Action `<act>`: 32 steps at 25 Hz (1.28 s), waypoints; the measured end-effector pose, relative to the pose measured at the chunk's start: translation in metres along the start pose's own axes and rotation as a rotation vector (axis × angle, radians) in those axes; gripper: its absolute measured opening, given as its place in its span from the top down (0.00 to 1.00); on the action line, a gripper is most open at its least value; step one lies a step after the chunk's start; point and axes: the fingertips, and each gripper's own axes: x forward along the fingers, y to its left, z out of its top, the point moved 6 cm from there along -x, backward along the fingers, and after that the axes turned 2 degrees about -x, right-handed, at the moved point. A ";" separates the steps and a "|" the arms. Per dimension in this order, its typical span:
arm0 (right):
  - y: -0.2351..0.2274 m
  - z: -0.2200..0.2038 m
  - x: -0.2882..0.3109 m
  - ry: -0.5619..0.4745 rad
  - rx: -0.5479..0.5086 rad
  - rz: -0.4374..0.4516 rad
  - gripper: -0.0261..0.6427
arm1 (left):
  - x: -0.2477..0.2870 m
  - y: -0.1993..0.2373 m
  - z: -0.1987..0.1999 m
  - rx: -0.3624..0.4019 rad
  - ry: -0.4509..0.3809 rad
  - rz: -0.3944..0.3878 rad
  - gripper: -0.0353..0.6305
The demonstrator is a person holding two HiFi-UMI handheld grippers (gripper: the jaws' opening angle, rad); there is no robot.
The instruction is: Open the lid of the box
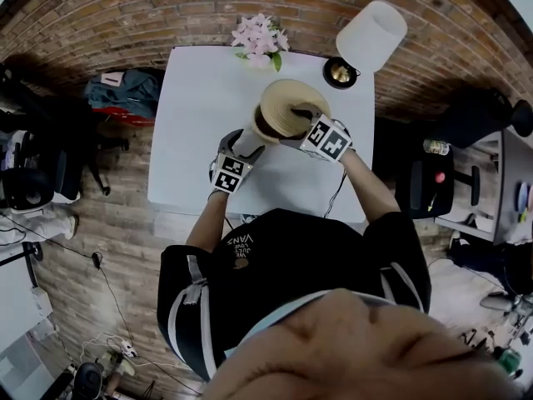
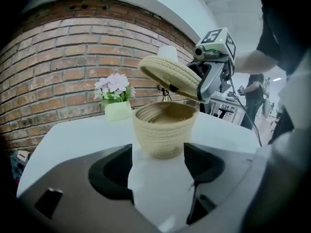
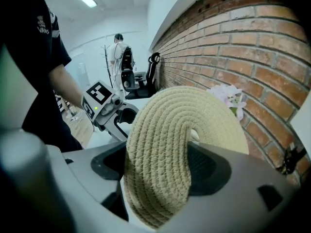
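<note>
A woven straw box (image 2: 165, 129) stands uncovered on the white table (image 1: 200, 115), its hollow inside showing. Its round woven lid (image 1: 289, 105) hangs tilted above the box, lifted clear of the rim. My right gripper (image 1: 305, 128) is shut on the lid (image 3: 170, 144), whose edge fills the space between the jaws. My left gripper (image 2: 158, 164) is open, its jaws low at the table and the box just beyond their tips. In the head view the left gripper (image 1: 249, 138) sits at the box's (image 1: 265, 126) near left side.
A small pot of pale pink flowers (image 1: 260, 38) stands at the table's far edge against the brick wall. A white-shaded lamp (image 1: 368, 38) is at the far right corner. Office chairs (image 1: 429, 182) and clutter surround the table.
</note>
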 end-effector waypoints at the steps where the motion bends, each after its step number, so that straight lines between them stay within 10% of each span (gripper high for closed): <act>1: -0.001 0.000 -0.004 -0.025 0.026 -0.017 0.44 | -0.003 0.000 0.001 -0.001 -0.004 0.003 0.44; 11: 0.008 -0.012 -0.041 -0.178 0.193 -0.158 0.44 | -0.031 -0.009 0.009 0.000 -0.067 0.013 0.45; 32: 0.076 -0.067 -0.069 -0.318 0.478 -0.307 0.44 | -0.085 -0.039 0.004 0.022 -0.137 -0.020 0.84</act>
